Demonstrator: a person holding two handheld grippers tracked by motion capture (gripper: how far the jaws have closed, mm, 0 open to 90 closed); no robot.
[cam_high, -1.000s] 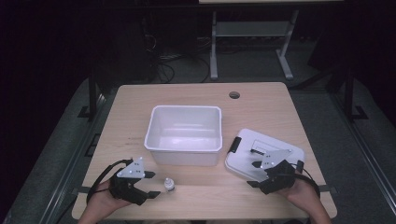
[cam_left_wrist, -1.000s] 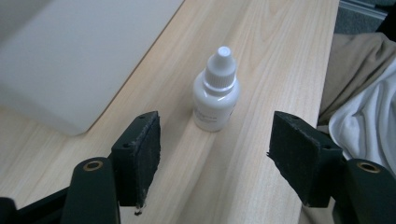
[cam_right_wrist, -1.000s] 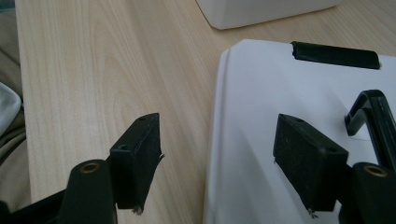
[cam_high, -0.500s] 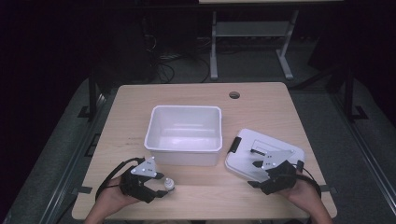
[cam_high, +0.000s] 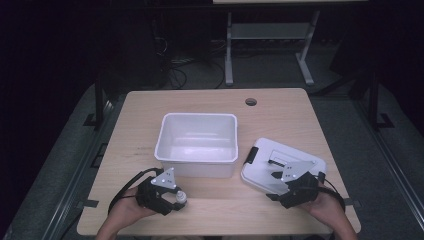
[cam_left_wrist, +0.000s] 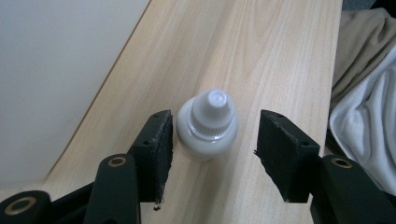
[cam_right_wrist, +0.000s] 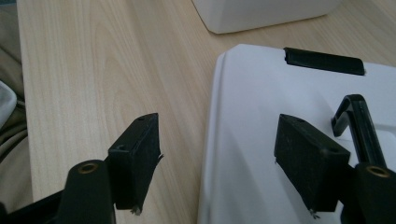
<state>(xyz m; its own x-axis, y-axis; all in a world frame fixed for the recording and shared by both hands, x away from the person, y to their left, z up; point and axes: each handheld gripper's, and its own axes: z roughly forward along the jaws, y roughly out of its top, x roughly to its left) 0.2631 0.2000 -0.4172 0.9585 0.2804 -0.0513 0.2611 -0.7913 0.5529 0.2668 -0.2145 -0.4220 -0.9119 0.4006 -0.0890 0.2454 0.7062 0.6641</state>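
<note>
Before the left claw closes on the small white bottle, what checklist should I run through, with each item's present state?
1. Small white bottle stands between the left claw pads: ok.
2. Bottle upright on the table, cap up: ok.
3. Bottle centred in the gap: not ok; it sits near one pad, with a wider gap to the other. The jaws have just been closing.
4. Pads pressing on the bottle: not ok; whether the near pad touches, cannot tell.
5. White bin open, nothing seen inside: ok.
6. Right claw open, astride the edge of the white lid, away from the bottle: ok.
</note>
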